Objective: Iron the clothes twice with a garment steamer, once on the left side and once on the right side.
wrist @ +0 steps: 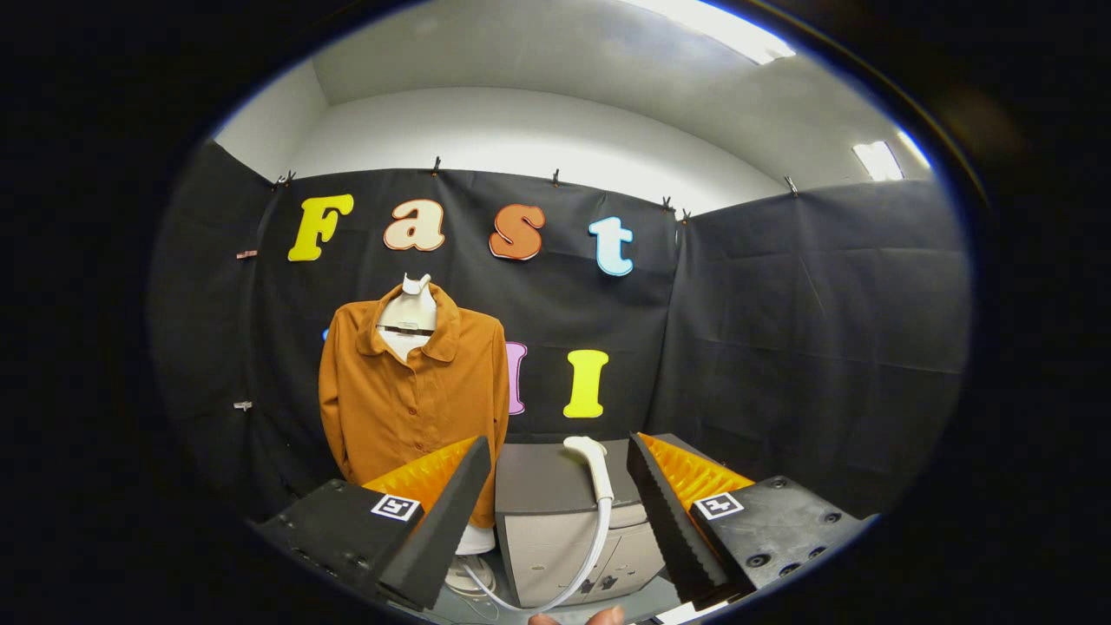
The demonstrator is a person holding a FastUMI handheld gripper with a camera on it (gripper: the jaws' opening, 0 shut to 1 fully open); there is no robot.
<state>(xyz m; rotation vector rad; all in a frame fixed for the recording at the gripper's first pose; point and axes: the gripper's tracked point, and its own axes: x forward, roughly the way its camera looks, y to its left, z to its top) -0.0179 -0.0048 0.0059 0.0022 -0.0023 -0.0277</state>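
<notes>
The gripper is hanging wide open with the steamer head lying on the cabinet's top between its fingers, shirt hanging far left.

A demonstration booth, not a home: black cloth walls clipped up under white walls and ceiling lights, shirt at eleven o'clock.
</notes>
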